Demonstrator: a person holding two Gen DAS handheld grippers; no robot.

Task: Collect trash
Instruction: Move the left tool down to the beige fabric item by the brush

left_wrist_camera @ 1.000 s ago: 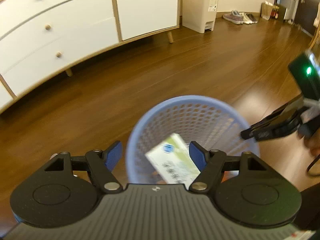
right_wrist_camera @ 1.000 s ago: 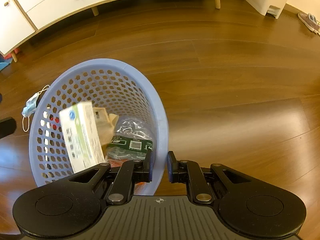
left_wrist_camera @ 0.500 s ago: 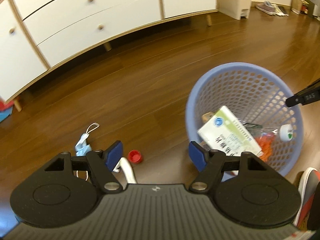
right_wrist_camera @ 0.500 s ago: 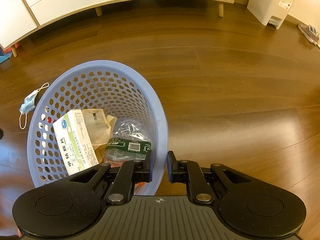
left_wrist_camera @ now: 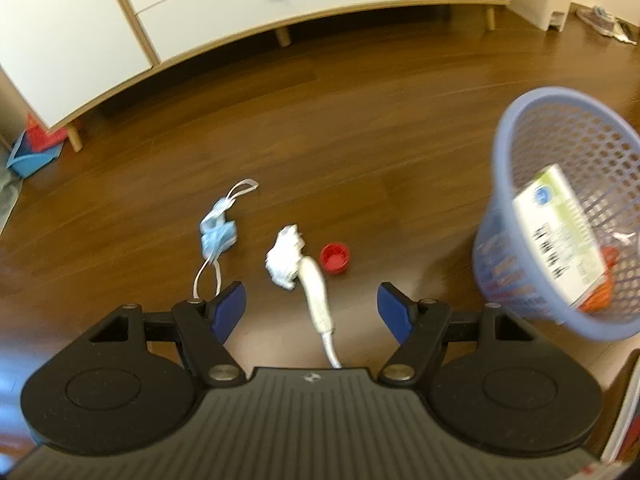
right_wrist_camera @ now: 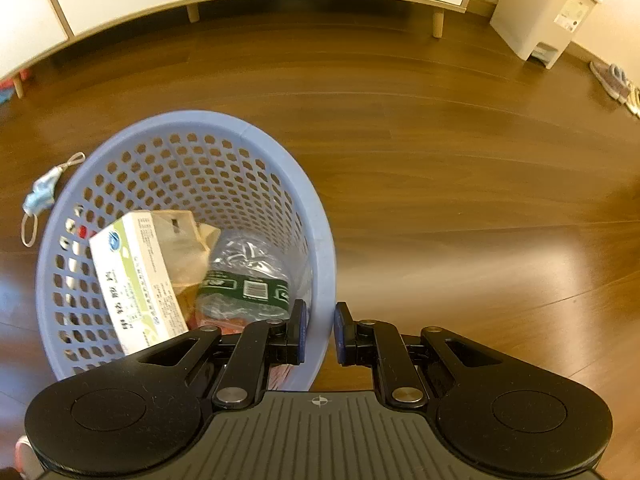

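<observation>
My right gripper (right_wrist_camera: 319,330) is shut on the rim of the blue perforated basket (right_wrist_camera: 320,240), one finger inside and one outside. Inside lie a white-green carton (right_wrist_camera: 136,276), a brown paper bag (right_wrist_camera: 184,240) and a crushed plastic bottle (right_wrist_camera: 248,280). In the left wrist view the basket (left_wrist_camera: 504,152) is at the right with the carton (left_wrist_camera: 560,236) in it. My left gripper (left_wrist_camera: 310,312) is open above the floor. Ahead of it lie a blue face mask (left_wrist_camera: 218,232), a crumpled white tissue (left_wrist_camera: 286,258), a white tube-like object (left_wrist_camera: 318,300) and a red bottle cap (left_wrist_camera: 334,258).
A long white sideboard (left_wrist_camera: 240,4) on wooden legs runs along the back. A white pedal bin (right_wrist_camera: 544,12) stands at the right, shoes (right_wrist_camera: 616,80) beyond it. A blue-red object (left_wrist_camera: 32,148) lies by the sideboard's left leg. The face mask (right_wrist_camera: 40,196) lies left of the basket.
The carton dropped from my open left gripper into the basket. The left gripper then swung left, off the basket and over the litter on the floor. The right gripper kept hold of the rim.
</observation>
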